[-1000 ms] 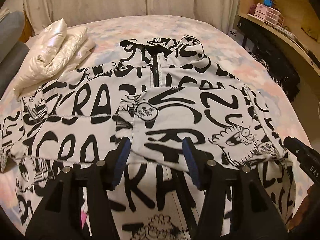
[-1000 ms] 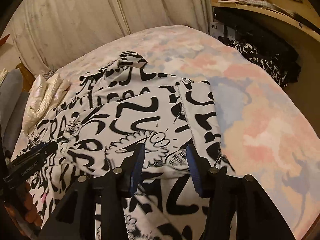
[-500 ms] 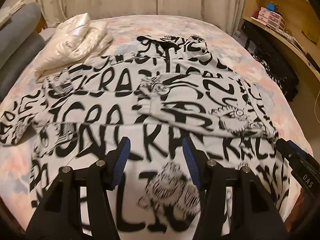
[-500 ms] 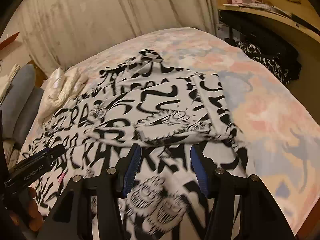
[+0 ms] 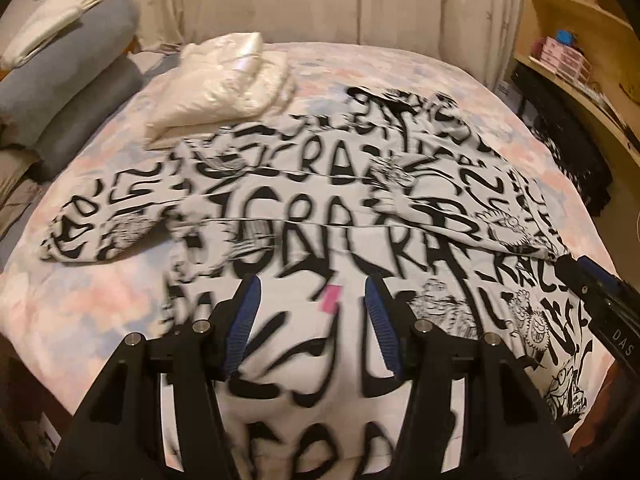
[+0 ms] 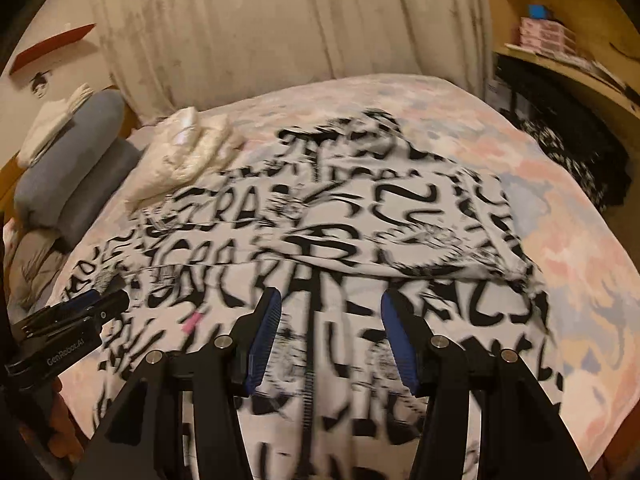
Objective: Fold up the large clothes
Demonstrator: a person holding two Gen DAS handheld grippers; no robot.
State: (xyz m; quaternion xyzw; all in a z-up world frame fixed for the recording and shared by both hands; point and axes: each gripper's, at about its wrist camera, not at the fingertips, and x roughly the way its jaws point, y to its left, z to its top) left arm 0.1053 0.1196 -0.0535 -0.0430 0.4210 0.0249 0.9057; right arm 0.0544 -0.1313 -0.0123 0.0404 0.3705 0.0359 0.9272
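A large white jacket with black graffiti lettering (image 5: 304, 216) lies spread flat on the bed, also in the right wrist view (image 6: 360, 240). Its right sleeve is folded across the chest; its left sleeve (image 5: 100, 224) stretches out to the left. A zipper (image 6: 308, 380) runs down the front. My left gripper (image 5: 312, 312) is open and empty above the jacket's lower part, near a small pink tag (image 5: 332, 300). My right gripper (image 6: 328, 332) is open and empty above the hem, over the zipper. Each gripper shows at the edge of the other's view.
A folded cream puffy garment (image 5: 224, 88) lies at the bed's far left. Grey-blue pillows (image 5: 80, 80) stand left of the bed (image 6: 580, 240). A wooden desk with shelves and dark clothing (image 5: 580, 128) is on the right. Curtains hang behind.
Both grippers have pulled back toward the near edge and risen, away from the folded sleeve. The views now show more of the jacket's hem and the whole bed.
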